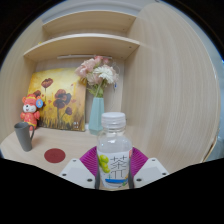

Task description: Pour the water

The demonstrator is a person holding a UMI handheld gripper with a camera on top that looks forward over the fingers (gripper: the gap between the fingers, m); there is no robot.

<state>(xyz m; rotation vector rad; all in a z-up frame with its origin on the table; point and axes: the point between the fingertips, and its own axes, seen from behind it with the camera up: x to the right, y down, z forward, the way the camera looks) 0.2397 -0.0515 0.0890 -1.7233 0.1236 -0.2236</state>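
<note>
The gripper (114,170) clamps the capped bottle (114,150), upright. Left of the bottle, well apart, stands a grey cup (22,136). Nothing seems poured yet; carrying and tipping remain.

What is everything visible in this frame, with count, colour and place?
water bottle: one, clear with white cap and green-lettered label, between the gripper fingers
cup: one, dark grey, on the table far left of the bottle
coaster: one, dark red, on the table beside the cup
toy figure: one, orange-red, behind the cup
painting: one, yellow with flowers, against the wall
vase: one, light blue, holding pink and white flowers, behind the bottle
shelves: two, light wood, on the wall
gripper: one, pink pads pressed on the bottle
</note>
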